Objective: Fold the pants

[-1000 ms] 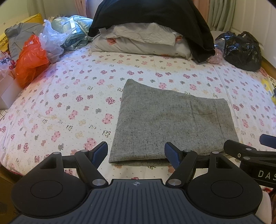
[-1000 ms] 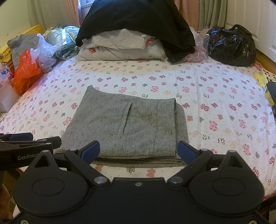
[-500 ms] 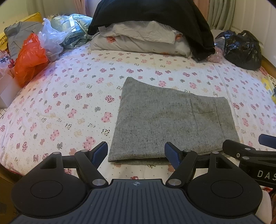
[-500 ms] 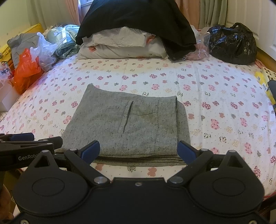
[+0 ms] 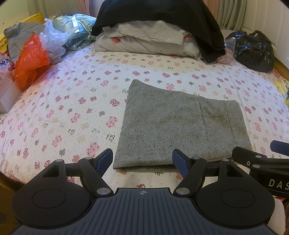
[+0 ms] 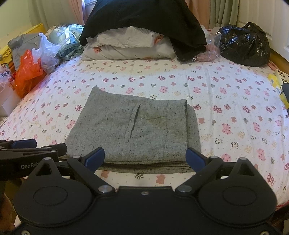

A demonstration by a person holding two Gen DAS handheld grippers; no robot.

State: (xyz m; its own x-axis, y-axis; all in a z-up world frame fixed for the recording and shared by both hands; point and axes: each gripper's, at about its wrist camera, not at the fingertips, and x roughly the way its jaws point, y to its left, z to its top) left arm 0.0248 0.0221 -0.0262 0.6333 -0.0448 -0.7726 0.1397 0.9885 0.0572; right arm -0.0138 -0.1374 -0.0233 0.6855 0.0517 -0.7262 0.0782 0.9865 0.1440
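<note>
Your left gripper (image 5: pixel 142 160) hangs with jaws apart, nothing between them; your right gripper (image 6: pixel 145 158) likewise. The folded grey pants (image 6: pixel 137 130) lie flat on the butterfly-print bedsheet (image 6: pixel 225 101), at 12 o'clock just beyond both.

The folded pants (image 5: pixel 178 130) lie flat on the bed (image 5: pixel 72 101), near its front edge. Behind them, pillows (image 5: pixel 144 43) are stacked at the head — a dark garment (image 5: pixel 162 16) draped on top. Bags (image 5: pixel 30 59) crowd the far left; another bag (image 5: pixel 252 50) sits far right.
</note>
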